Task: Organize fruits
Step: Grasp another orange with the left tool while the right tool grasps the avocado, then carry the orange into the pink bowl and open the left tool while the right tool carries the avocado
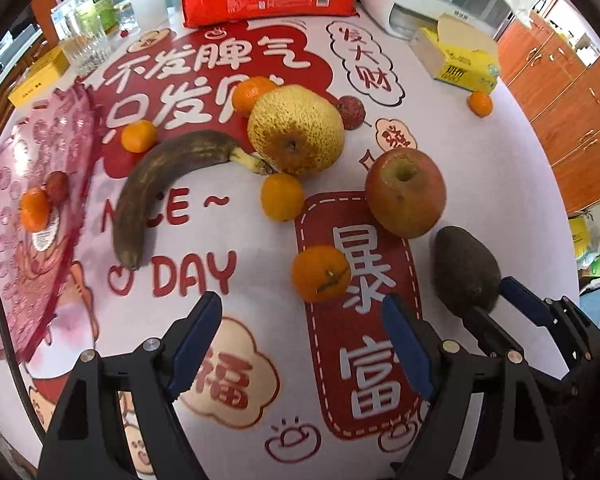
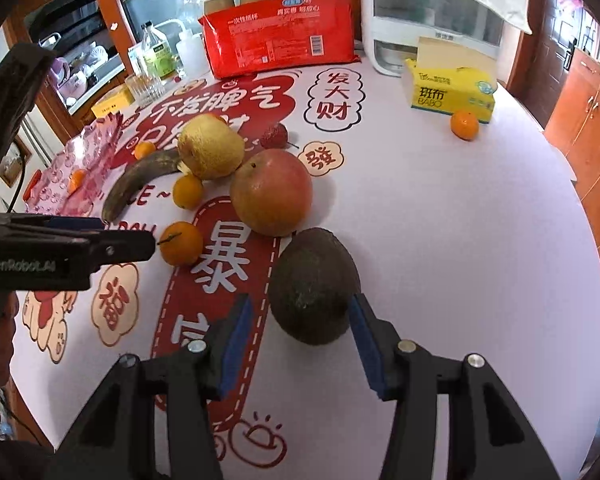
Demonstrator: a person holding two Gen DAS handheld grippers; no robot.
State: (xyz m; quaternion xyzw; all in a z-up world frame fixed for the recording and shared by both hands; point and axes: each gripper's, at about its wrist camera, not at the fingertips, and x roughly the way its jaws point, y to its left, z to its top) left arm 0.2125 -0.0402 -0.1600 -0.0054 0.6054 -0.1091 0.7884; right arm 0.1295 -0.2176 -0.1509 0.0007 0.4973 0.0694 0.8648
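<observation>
A dark avocado [image 2: 314, 286] lies on the printed tablecloth; my right gripper [image 2: 300, 334] is open with its blue pads either side of the avocado's near end, not closed on it. The avocado also shows in the left wrist view [image 1: 466, 270], where the right gripper's fingers [image 1: 516, 300] flank it. My left gripper [image 1: 304, 342] is open and empty, just short of a tangerine [image 1: 320, 274]. Beyond lie an apple [image 1: 406, 194], a yellow pear [image 1: 296, 130], a blackened banana [image 1: 160, 184] and more tangerines. A pink plastic tray [image 1: 28, 216] at left holds a tangerine and a lychee.
A lychee [image 1: 352, 112] lies behind the pear. A lone tangerine [image 2: 464, 125] sits by a yellow tissue box [image 2: 450, 90] at far right. A red package [image 2: 280, 42], bottles, glasses and a white appliance [image 2: 432, 16] line the far edge.
</observation>
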